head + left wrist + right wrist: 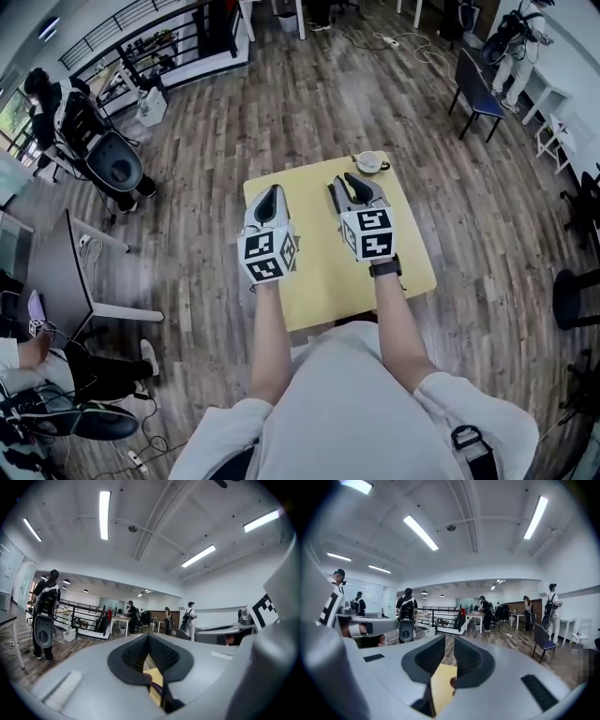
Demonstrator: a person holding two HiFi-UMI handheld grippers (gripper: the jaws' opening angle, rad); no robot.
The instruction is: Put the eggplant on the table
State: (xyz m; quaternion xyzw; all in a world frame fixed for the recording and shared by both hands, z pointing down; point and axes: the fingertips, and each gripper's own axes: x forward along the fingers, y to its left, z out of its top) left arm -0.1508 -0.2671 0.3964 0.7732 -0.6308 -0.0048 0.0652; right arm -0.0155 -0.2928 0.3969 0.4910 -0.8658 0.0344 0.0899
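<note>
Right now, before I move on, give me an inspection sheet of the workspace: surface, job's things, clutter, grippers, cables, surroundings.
Surface: small yellow table, both grippers above it.
Job's things: eggplant not made out in any view.
Clutter: white dish at the table's far edge.
Grippers: left hand-held gripper jaws together, holding nothing; right hand-held gripper jaws slightly apart, nothing between.
Cables: power strip and cord on the floor, away from the table.
Surroundings: wood floor, blue chair, a person at the left, others farther off.
</note>
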